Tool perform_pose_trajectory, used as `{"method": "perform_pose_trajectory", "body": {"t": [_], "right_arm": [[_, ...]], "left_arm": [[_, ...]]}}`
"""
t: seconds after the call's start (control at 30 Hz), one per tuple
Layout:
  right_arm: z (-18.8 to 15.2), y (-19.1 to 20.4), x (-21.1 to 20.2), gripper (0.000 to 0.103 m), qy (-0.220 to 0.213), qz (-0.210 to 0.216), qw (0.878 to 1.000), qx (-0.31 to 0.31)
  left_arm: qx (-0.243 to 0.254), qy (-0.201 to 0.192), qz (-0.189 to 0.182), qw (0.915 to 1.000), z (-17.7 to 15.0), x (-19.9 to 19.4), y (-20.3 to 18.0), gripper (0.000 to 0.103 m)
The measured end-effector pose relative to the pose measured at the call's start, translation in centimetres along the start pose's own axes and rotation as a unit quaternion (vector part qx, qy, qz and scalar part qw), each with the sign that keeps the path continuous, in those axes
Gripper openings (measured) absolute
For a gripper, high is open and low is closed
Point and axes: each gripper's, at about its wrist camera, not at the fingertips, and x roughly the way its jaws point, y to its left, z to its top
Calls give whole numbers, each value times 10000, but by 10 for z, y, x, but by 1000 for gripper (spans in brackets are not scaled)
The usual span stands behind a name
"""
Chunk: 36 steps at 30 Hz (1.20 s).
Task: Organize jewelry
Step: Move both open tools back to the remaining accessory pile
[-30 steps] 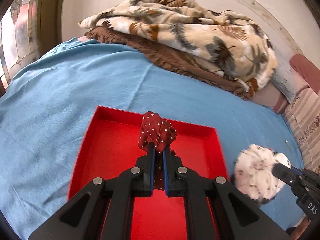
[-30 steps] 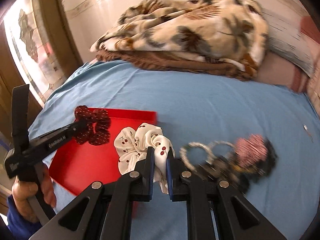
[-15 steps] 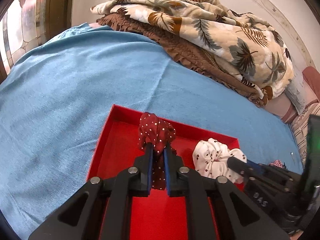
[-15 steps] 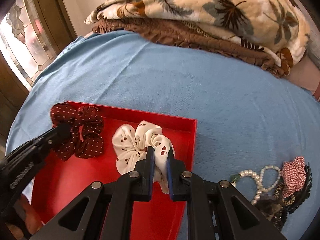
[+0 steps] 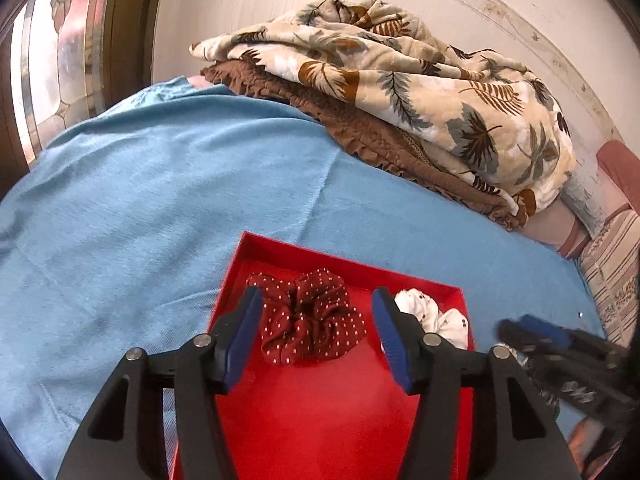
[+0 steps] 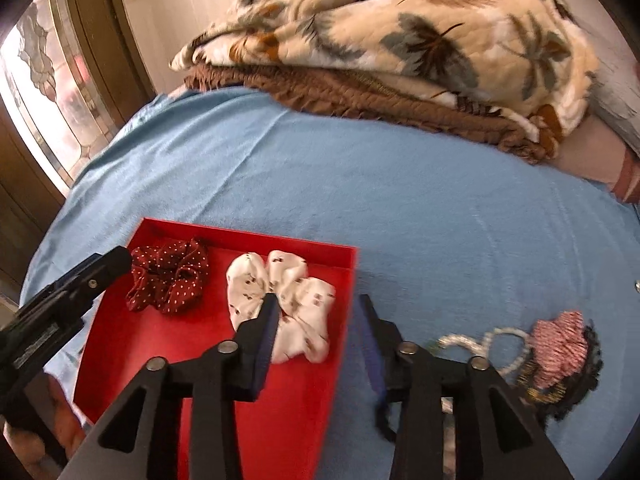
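Observation:
A red tray (image 5: 320,412) (image 6: 160,344) lies on the blue bedsheet. A dark red dotted scrunchie (image 5: 310,318) (image 6: 170,276) and a white cherry-print scrunchie (image 5: 434,316) (image 6: 286,300) lie in it side by side. My left gripper (image 5: 318,306) is open, its jaws either side of the red scrunchie and not touching it. My right gripper (image 6: 316,312) is open and empty just behind the white scrunchie, over the tray's right wall. A pearl bracelet (image 6: 480,342) and a pink checked scrunchie (image 6: 560,340) lie on the sheet to the right.
Folded leaf-print and brown blankets (image 5: 400,92) (image 6: 400,52) are piled at the far side of the bed. A stained-glass door (image 6: 48,92) stands at the left. Dark jewelry pieces (image 6: 560,390) lie beside the pink scrunchie. Pillows (image 5: 616,240) lie at the far right.
Both grippers opened and let go: the red scrunchie and the white scrunchie now lie in the tray. Both grippers drew back a little.

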Motion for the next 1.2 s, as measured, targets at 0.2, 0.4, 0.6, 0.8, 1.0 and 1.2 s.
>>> {"method": "perform_pose_trajectory", "body": {"t": [0.2,0.4,0.6,0.8,1.0,1.2], "right_arm": [[-41,-69,-58,51,-210,-173,9990,358],[-88,-154,-99,56,-292,-742,9938,775],[-126,-230,-105,57,-168,-850,9855,1457],[-137,-251,-92,57,-273,-605,9833,1692],[-128,-258,-72,56,-429,-376,9838,1700],[-113,-275,-55,57,-569,-83,9796,1924]], "left_arm": [[176,-187,-72,9996,-20,-27,-14,56],[456,-340,-419,9975,-49,-61,-53,56],[1056,-114,-749,9915,-82,-78,-116,56],[1564,344,-923,9828,-111,-59,-184,56],[1709,744,-920,9782,-124,-22,-225,56],[1688,1079,-891,9757,-126,18,-246,56]]}}
